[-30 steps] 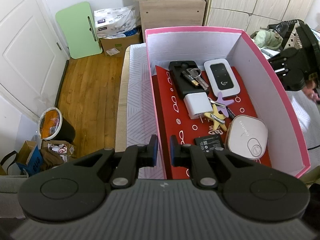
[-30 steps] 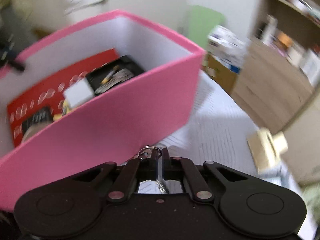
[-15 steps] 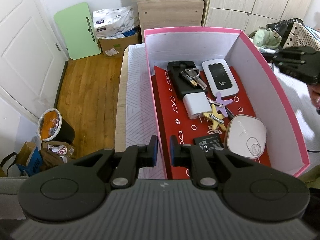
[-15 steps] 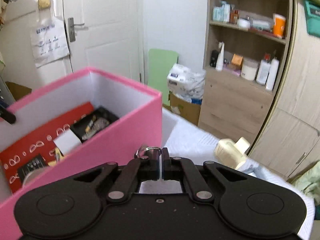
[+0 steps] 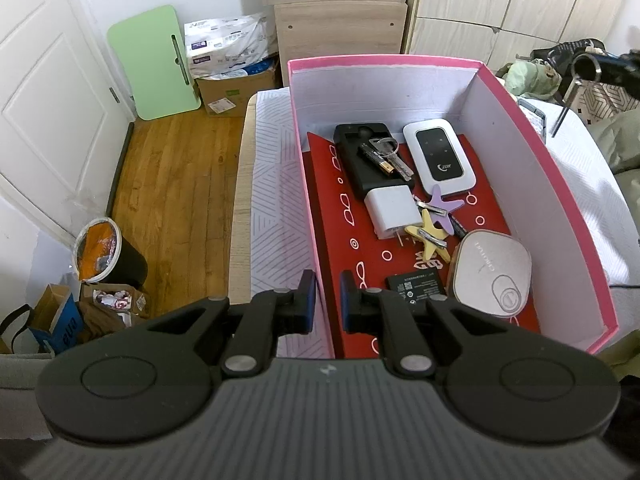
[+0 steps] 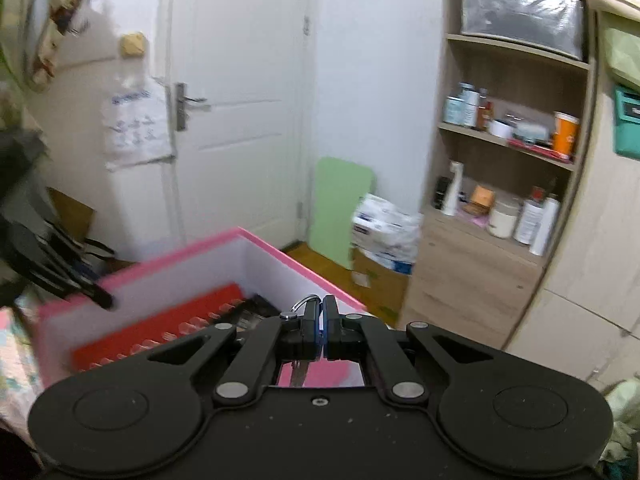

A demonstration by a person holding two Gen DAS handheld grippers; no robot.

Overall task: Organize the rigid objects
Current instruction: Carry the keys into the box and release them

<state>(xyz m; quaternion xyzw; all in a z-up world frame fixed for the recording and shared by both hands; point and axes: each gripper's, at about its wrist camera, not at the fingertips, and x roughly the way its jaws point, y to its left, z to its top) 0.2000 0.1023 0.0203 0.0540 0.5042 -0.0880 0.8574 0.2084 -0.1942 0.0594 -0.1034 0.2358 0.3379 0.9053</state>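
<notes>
A pink box (image 5: 538, 160) with a red floor stands on the white bed. In it lie a black case with keys (image 5: 384, 156), a white router (image 5: 439, 154), a white charger (image 5: 393, 211), star clips (image 5: 432, 228), a battery (image 5: 416, 282) and a round white device (image 5: 492, 272). My left gripper (image 5: 327, 300) straddles the box's near left wall, jaws narrowly apart. My right gripper (image 6: 321, 320) is shut on a key with a ring (image 6: 305, 302), raised above the box (image 6: 192, 264). It shows at the far right in the left wrist view (image 5: 600, 68), the key hanging.
A wooden shelf unit (image 6: 500, 184) with bottles, a green board (image 5: 154, 62), a cardboard box (image 5: 236, 80) and a white door (image 6: 240, 100) stand beyond the bed. A bin (image 5: 104, 256) and bags sit on the wooden floor at the left.
My right gripper has risen with the key from beside the box's outer wall to above its rim, tilting up. My left gripper has stayed at the box wall.
</notes>
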